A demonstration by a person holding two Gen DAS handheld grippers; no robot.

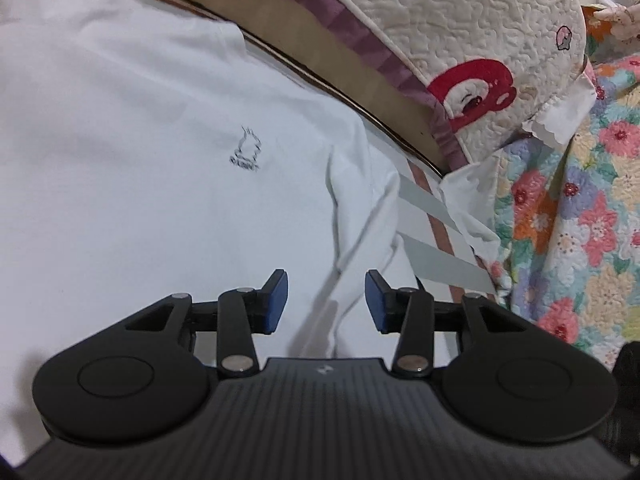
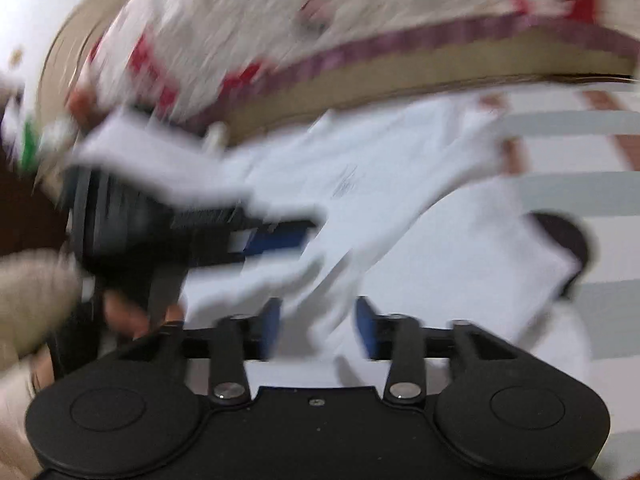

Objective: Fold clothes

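White T-shirt (image 1: pixel 160 160) spread flat on striped sheet (image 1: pixel 432 208), near the headboard (image 1: pixel 340 68).
Long axis unclear, hem out of view; one sleeve (image 1: pixel 360 208) points toward floral quilt (image 1: pixel 568 220). Left gripper (image 1: pixel 326 302) part-open over shirt, nothing clamped. Right gripper (image 2: pixel 318 330) blurred, part-open; a fold between the pads, contact unclear.

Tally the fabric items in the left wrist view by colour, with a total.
White: 1, the white shirt
Cream with red print: 1, the quilted cover
Multicolour floral: 1, the floral quilt
Grey-and-white striped: 1, the striped sheet
Total: 4
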